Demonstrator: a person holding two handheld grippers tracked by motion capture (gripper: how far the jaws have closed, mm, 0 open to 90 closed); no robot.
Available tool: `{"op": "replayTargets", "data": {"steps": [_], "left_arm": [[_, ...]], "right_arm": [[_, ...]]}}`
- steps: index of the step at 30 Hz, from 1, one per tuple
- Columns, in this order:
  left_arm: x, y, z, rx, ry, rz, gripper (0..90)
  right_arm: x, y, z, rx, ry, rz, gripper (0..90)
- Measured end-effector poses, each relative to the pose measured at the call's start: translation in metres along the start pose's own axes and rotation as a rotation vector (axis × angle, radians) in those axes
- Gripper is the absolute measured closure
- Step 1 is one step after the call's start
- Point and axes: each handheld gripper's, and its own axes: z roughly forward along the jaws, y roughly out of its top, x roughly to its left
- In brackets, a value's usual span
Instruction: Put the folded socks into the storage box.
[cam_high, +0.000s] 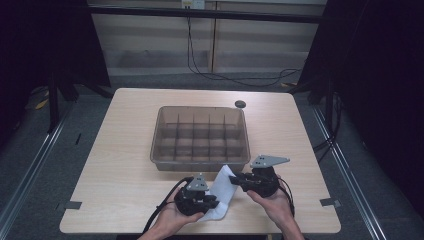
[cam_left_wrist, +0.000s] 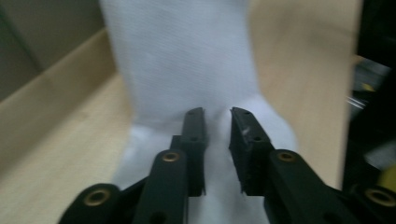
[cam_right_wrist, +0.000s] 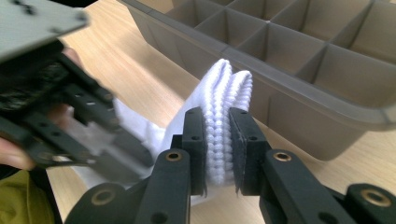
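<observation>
Now mid-fold, both grippers (cam_high: 212, 198) (cam_high: 237, 180) clenched on the white sock (cam_high: 218, 192) beside the divided tray (cam_high: 200, 165); next, rolling tighter.

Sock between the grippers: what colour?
White sock, ribbed cuff; clearest in the right gripper view.

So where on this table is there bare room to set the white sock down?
Bare table left of the divided bin and right of it; crowded at the near edge, where both hand-held grippers hold the white sock.
</observation>
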Motion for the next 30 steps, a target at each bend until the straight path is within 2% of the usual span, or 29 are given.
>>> {"op": "replayTargets", "data": {"steps": [2,4,6,8,10,12,17,19,20,26,30], "left_arm": [[0.002,-0.001,-0.009,0.004,-0.013,-0.005,77.7],[0.005,-0.002,-0.024,-0.013,0.004,0.004,80.9],[0.011,-0.004,-0.039,-0.032,0.006,-0.012,83.2],[0.017,-0.009,-0.051,-0.032,0.022,-0.01,85.6],[0.021,-0.017,-0.059,-0.015,0.046,-0.014,85.8],[0.026,-0.024,-0.062,0.004,0.051,-0.017,85.7],[0.029,-0.034,-0.055,0.042,0.061,-0.016,85.3],[0.027,-0.036,-0.047,0.07,0.069,0.0,84.6],[0.026,-0.037,-0.043,0.05,0.058,-0.001,84.3],[0.02,-0.031,-0.034,0.053,0.054,-0.002,84.6],[0.014,-0.026,-0.027,0.053,0.065,0.008,84.5]], "right_arm": [[-0.003,-0.002,-0.003,-0.012,0.0,0.014,78.0],[-0.005,-0.003,-0.006,-0.013,-0.005,0.017,78.0],[-0.006,-0.004,-0.009,-0.015,-0.009,0.018,78.0],[-0.007,-0.006,-0.012,-0.016,-0.017,0.026,78.0],[-0.01,-0.008,-0.016,-0.016,-0.024,0.027,78.0],[-0.012,-0.01,-0.018,-0.015,-0.033,0.033,78.0],[-0.016,-0.014,-0.025,-0.013,-0.051,0.046,78.0],[-0.018,-0.015,-0.028,-0.016,-0.054,0.052,78.0],[-0.018,-0.016,-0.028,-0.019,-0.056,0.056,78.0],[-0.017,-0.01,-0.031,-0.03,-0.058,0.053,77.9],[-0.012,-0.002,-0.033,-0.041,-0.047,0.038,77.9]]}}
